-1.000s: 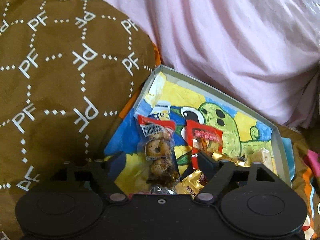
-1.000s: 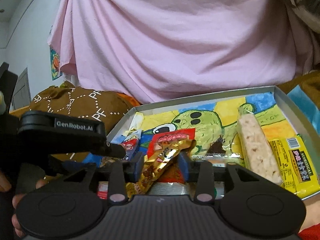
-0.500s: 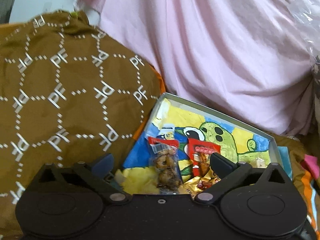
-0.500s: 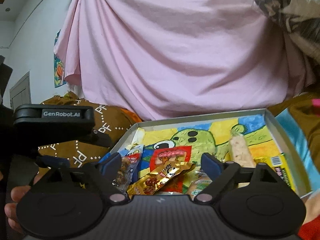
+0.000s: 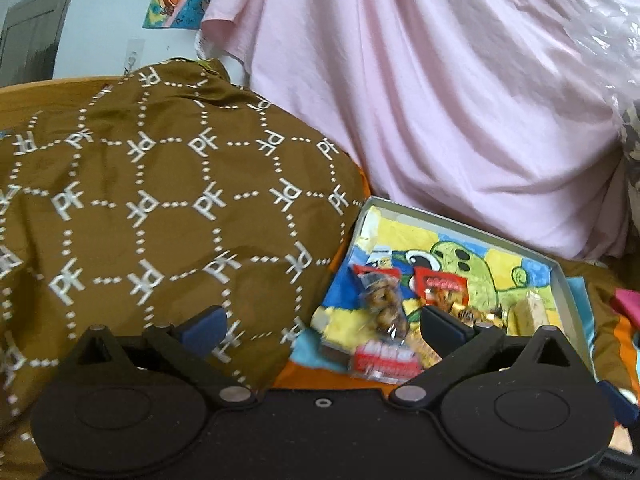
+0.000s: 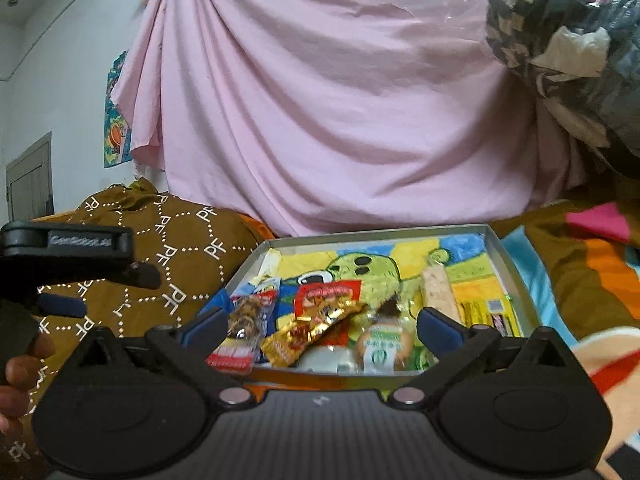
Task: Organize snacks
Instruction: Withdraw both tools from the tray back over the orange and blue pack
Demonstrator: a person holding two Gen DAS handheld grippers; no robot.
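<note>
A shallow grey tray with a cartoon lining holds several snacks. Among them are a clear packet of ring biscuits, a red packet, a gold wrapper, a round green-and-white snack, a pale bar and a yellow packet. My left gripper stands wide open and empty, back from the tray's near left corner. My right gripper is at the tray's near edge. Its jaws are opening with nothing pressed between them.
A brown pillow with a PF pattern lies left of the tray. A pink sheet hangs behind it. Colourful bedding lies to the right, with a plastic-wrapped bundle above. A hand holds the left tool.
Both grippers drew back and rose from the tray. The right jaws spread and let go of the gold wrapper, which now lies in the tray. The left jaws widened too.
</note>
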